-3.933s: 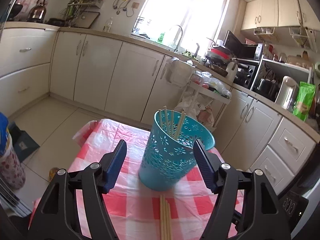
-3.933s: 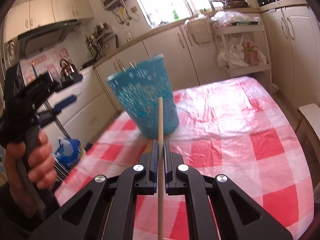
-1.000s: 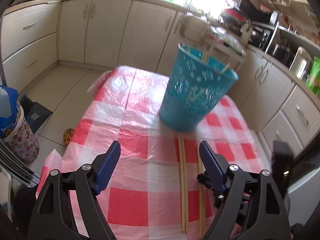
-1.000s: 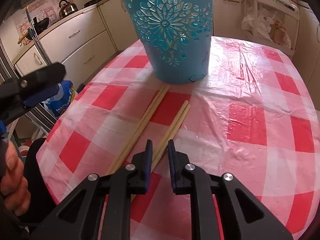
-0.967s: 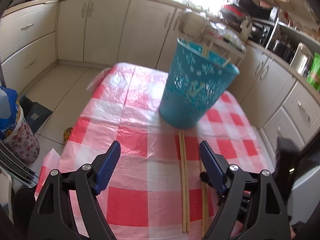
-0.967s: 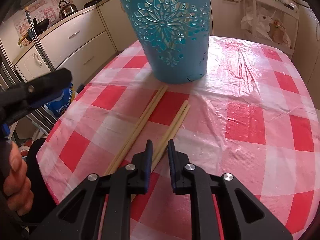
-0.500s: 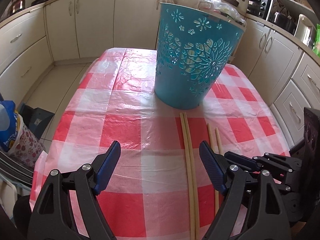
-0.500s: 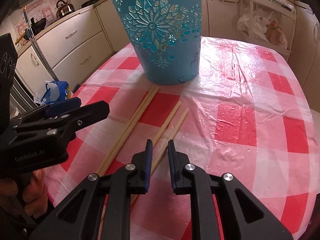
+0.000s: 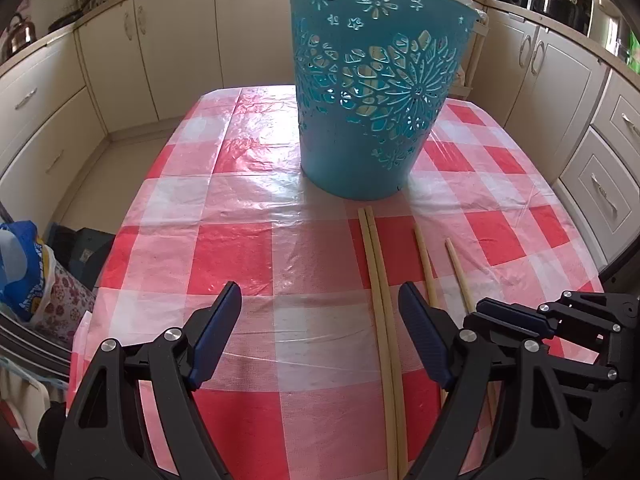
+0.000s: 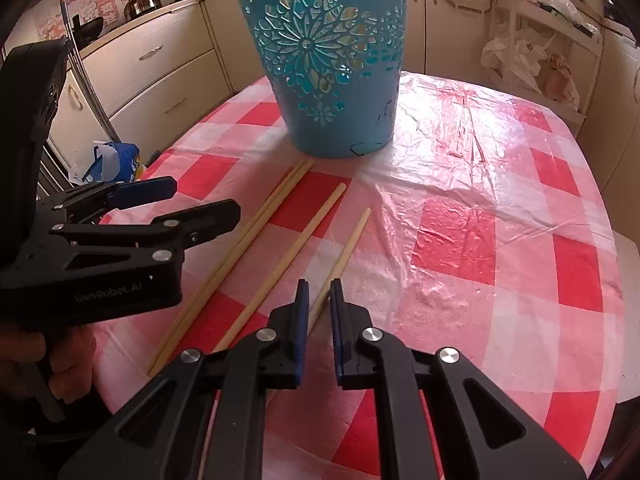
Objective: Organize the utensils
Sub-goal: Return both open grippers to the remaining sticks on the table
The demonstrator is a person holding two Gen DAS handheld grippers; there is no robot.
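A teal cut-out holder (image 9: 376,96) stands on the red-checked tablecloth (image 9: 240,248); it also shows in the right wrist view (image 10: 332,56). Several wooden chopsticks lie in front of it: a touching pair (image 9: 380,292), also in the right view (image 10: 244,240), and two single sticks (image 10: 296,248) (image 10: 344,256). My left gripper (image 9: 320,320) is open and empty, low over the cloth, left of the pair. My right gripper (image 10: 319,300) is open by a narrow gap, straddling the near end of the rightmost stick without gripping it.
Cream kitchen cabinets (image 9: 120,52) surround the table. A blue bag (image 9: 20,264) sits on the floor at the left. A white cart with plastic bags (image 10: 536,52) stands behind the table. The table edge drops off on the right (image 10: 624,240).
The right gripper, earlier shut on a chopstick, now has none and has come down over the loose sticks. The left gripper dropped low and closer to the cloth. The two single sticks have spread apart.
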